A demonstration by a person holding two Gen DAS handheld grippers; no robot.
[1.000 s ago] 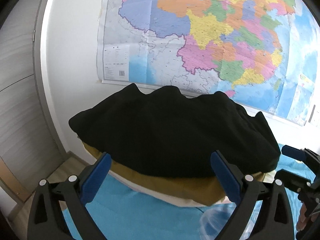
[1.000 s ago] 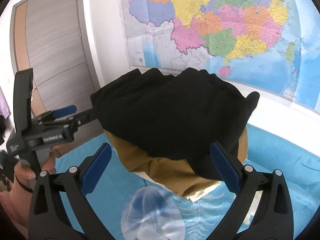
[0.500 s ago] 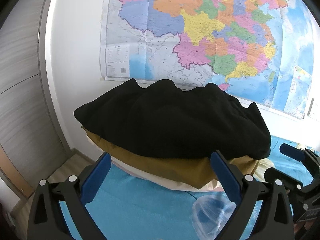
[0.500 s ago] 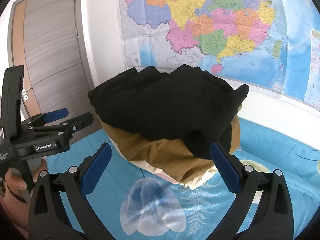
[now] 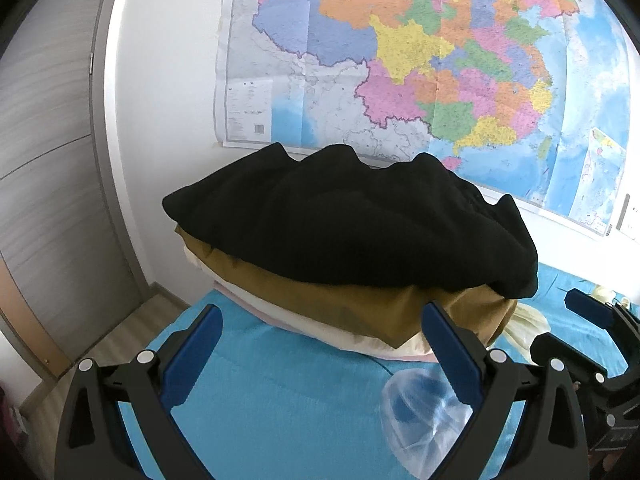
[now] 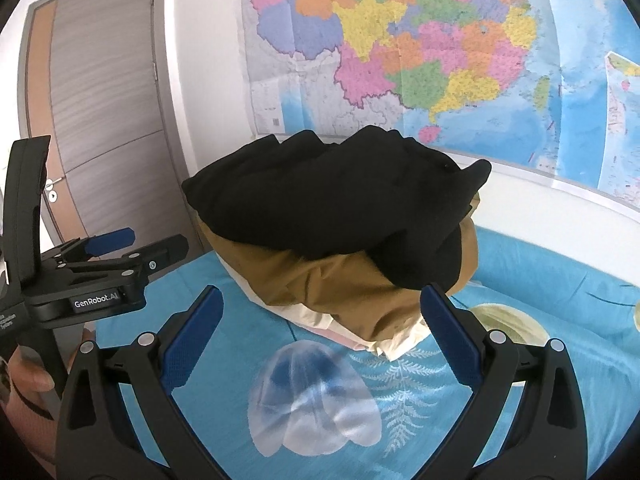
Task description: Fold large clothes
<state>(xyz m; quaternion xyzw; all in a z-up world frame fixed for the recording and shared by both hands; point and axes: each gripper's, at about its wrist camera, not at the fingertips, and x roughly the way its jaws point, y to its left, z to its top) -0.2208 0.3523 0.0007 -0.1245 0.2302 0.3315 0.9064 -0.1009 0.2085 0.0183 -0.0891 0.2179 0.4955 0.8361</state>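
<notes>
A folded black garment point(image 5: 352, 220) point(image 6: 340, 204) tops a stack at the far end of the blue bed, against the wall. Under it lie a folded brown garment point(image 5: 360, 304) point(image 6: 332, 288) and a cream one point(image 5: 320, 328) point(image 6: 400, 344). My left gripper point(image 5: 320, 344) stands open in front of the stack, holding nothing. My right gripper point(image 6: 320, 328) is open too, a short way back from the stack, empty. The left gripper point(image 6: 136, 248) also shows at the left of the right wrist view, and the right gripper point(image 5: 576, 324) at the right edge of the left wrist view.
The blue bedsheet point(image 5: 288, 392) point(image 6: 540, 280) carries a pale jellyfish print point(image 6: 312, 396). A large coloured map point(image 5: 420, 60) hangs on the white wall behind the stack. A grey wooden door point(image 6: 108, 120) and bare floor point(image 5: 120, 340) lie to the left. A hand point(image 6: 28, 380) holds the left gripper.
Both grippers have drawn back from the stack, which now looks smaller and farther away. More blue sheet shows in front of it. The stack itself has not moved.
</notes>
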